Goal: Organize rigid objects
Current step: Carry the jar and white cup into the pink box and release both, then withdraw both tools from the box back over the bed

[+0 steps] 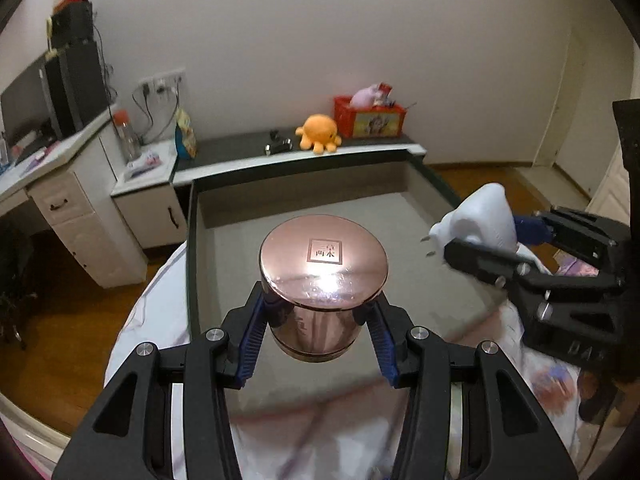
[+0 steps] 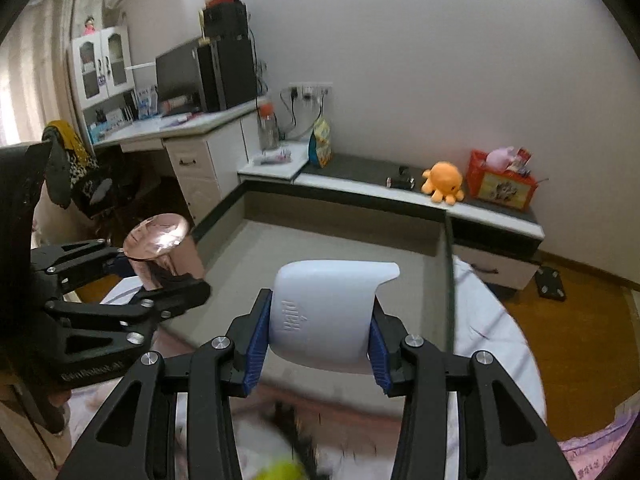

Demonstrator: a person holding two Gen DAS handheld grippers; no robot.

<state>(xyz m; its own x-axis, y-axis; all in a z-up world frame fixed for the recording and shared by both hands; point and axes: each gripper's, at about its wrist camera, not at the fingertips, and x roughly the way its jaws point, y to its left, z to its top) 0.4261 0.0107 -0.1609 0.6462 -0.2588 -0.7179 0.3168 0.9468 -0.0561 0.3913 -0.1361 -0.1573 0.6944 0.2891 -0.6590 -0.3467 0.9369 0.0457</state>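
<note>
Left wrist view: left gripper (image 1: pixel 318 322), jaws pinching a rose-gold lidded tin (image 1: pixel 320 280) by its body, lid uppermost, held above a grey tray (image 1: pixel 240 216). To the right of the jaws, the right gripper (image 1: pixel 516 246) carries a white plastic device (image 1: pixel 480 220).

Right wrist view: right gripper (image 2: pixel 318 330), jaws pinching the white plastic device (image 2: pixel 328 308) by its sides, above the grey tray (image 2: pixel 400 240). Left of the jaws, the left gripper (image 2: pixel 160 276) grips the rose-gold lidded tin (image 2: pixel 160 244).
</note>
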